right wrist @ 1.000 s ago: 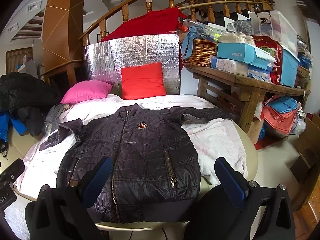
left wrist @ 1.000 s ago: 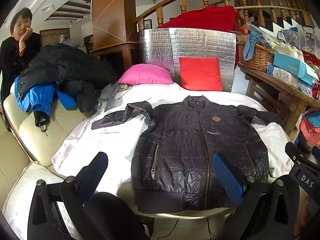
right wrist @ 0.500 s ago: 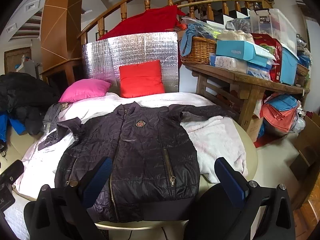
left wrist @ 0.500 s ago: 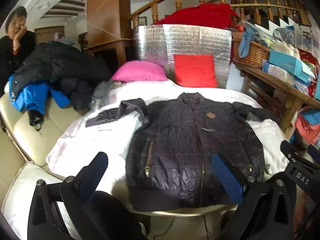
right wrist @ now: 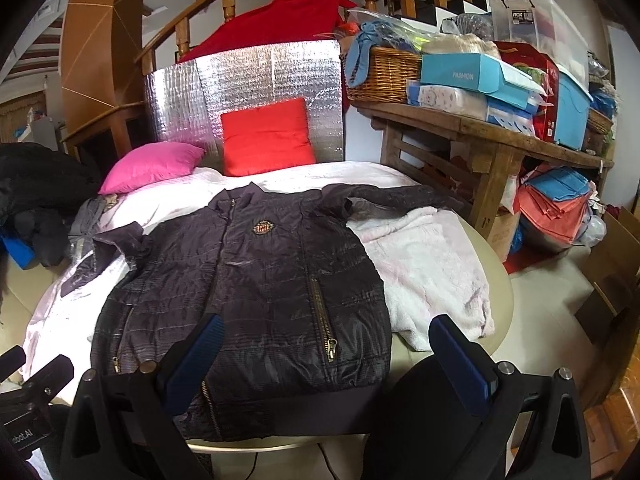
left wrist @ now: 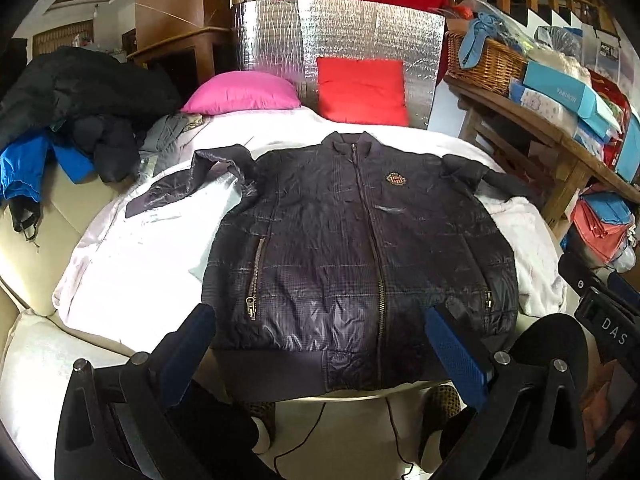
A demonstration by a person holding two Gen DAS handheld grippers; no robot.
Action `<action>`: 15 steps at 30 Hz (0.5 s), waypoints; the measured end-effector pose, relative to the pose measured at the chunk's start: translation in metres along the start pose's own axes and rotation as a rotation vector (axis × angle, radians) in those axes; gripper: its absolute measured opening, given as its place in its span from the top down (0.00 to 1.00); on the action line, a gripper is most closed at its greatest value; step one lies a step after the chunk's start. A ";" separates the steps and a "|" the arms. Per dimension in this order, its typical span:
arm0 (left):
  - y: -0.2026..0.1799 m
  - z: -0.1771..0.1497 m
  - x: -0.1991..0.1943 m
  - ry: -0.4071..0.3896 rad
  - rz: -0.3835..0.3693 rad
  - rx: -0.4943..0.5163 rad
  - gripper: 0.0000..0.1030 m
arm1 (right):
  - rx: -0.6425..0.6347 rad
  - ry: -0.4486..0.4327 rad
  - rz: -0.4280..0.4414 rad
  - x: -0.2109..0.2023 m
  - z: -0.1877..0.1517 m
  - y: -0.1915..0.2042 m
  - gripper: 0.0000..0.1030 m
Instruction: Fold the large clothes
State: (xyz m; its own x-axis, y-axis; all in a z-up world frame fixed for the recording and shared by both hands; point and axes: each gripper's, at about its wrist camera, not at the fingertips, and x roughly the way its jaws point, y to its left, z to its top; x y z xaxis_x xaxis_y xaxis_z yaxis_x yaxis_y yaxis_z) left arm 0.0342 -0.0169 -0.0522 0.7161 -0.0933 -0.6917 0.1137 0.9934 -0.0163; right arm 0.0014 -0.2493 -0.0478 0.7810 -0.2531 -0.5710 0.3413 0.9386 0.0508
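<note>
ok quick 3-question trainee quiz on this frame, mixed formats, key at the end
1. True or false: the dark jacket lies front side up with its main zip closed.
2. Multiple choice: what does the left gripper hold? A) the jacket's hem B) a sleeve C) nothing
3. Fill in: the red cushion leans against a ______ panel.

Key
1. True. The chest badge and both pocket zips face up, and the zip runs closed to the collar.
2. C. Both the left gripper and the right gripper hang open over the hem, gripping nothing.
3. Silver foil panel, next to the pink cushion.
</note>
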 end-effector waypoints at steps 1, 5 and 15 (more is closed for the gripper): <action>0.000 0.001 0.004 0.006 0.001 0.000 0.00 | 0.000 0.006 -0.003 0.003 0.000 0.000 0.00; 0.000 0.006 0.016 0.020 0.010 -0.003 0.00 | -0.005 0.020 -0.014 0.016 0.003 -0.002 0.00; -0.003 0.014 0.033 0.047 0.018 -0.001 0.00 | 0.009 0.050 -0.026 0.036 0.007 -0.006 0.00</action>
State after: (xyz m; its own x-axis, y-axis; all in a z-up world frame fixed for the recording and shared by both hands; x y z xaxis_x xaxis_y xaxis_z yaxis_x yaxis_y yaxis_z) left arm 0.0668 -0.0236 -0.0646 0.6851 -0.0717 -0.7249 0.1002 0.9950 -0.0038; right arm 0.0308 -0.2656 -0.0632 0.7450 -0.2648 -0.6123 0.3659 0.9297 0.0430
